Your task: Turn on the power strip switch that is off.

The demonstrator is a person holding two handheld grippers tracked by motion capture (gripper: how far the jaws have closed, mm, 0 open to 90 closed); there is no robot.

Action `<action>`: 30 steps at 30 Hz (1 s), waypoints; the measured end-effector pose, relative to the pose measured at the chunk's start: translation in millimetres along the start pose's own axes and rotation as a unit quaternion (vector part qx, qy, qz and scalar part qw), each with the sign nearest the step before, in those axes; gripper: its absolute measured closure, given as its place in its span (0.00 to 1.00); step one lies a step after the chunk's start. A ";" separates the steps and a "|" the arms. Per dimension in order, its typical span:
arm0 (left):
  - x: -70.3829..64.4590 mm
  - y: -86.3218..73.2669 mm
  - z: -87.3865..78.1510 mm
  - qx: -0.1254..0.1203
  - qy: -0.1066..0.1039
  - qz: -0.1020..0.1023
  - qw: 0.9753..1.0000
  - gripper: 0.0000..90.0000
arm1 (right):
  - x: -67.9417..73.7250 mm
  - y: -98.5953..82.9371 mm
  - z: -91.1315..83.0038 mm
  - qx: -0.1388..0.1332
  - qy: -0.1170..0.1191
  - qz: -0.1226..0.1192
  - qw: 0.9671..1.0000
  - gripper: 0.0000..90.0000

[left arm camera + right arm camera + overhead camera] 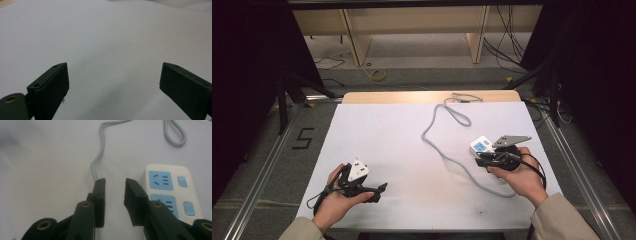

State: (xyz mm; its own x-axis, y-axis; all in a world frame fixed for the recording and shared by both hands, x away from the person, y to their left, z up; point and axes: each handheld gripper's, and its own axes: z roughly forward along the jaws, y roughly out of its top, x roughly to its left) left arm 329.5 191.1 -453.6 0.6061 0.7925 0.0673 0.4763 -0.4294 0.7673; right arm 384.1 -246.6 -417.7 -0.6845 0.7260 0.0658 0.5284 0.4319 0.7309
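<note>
Just beside the right tool (pixel 113 192), on its right-hand side as its own camera looks, lies the white power strip (pixel 170 191), a rounded plastic block with pale blue socket faces and small blue rocker switches. Its grey cord (pixel 96 160) runs off past the jaw tips in soft bends and loops farther out on the tabletop (pixel 45 170). The right tool's jaws stand a little apart with nothing between them, hovering over the cord close to the strip. To take the cord well, I would lower the jaws so one falls on each side of it, then close squarely across its round, smooth sheath; a skewed pinch would likely let it roll out. Whether the jaws already touch the cord is hard to tell from this angle. Far off on the other side, the left tool (pixel 113 75) is held wide open over bare, matte white tabletop, gripping nothing.
</note>
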 end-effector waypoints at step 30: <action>-5.0 -1.4 -3.5 -0.001 -0.011 0.004 1.000 0.10 | 12.6 -39.6 -14.8 -0.083 0.017 -0.012 0.996 0.46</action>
State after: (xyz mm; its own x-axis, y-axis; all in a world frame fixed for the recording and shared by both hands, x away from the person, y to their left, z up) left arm 323.6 189.3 -452.7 0.6242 0.7790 0.0599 0.4699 -0.4356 0.7678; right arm 347.1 -262.4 -435.8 -0.7134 0.6975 0.0676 0.4232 0.3519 0.8349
